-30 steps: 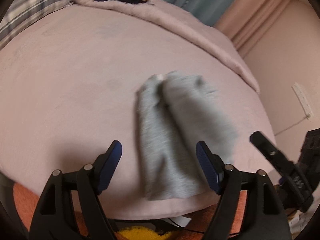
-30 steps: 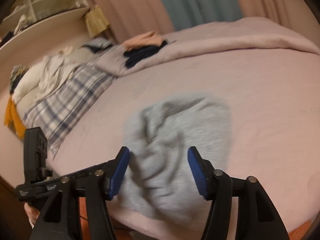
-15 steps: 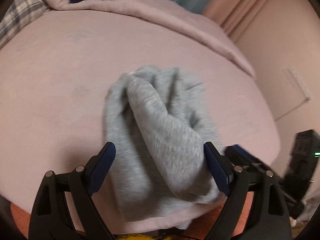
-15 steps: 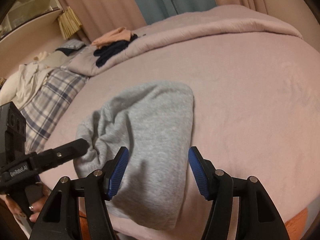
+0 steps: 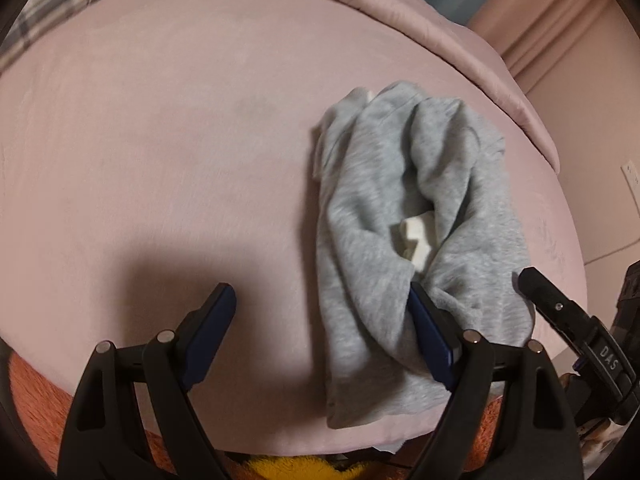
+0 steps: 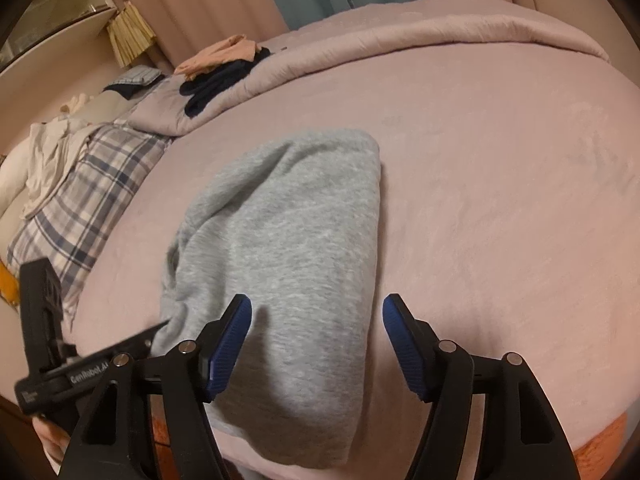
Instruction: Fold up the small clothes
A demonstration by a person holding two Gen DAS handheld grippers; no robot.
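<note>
A small grey sweat garment [image 5: 404, 220] lies rumpled on the pink bed [image 5: 160, 140], near its front edge, with a white inner label showing in a fold. My left gripper [image 5: 326, 332] is open; its right finger sits against the garment's near part, the left finger over bare bed. In the right wrist view the same garment [image 6: 296, 240] lies lengthwise, its near end hanging toward the bed edge. My right gripper [image 6: 316, 340] is open and empty just above that near end. The left gripper [image 6: 80, 368] shows at lower left there.
A folded pink duvet [image 6: 400, 36] runs across the back of the bed with dark and peach clothes [image 6: 224, 68] on it. A plaid pillow [image 6: 88, 184] and white laundry lie at left. A wall [image 5: 592, 120] stands close on the right.
The left view has shifted left, so the garment now sits to the right of the left gripper. The garment has settled more rumpled, with a white label exposed. Both grippers stay open.
</note>
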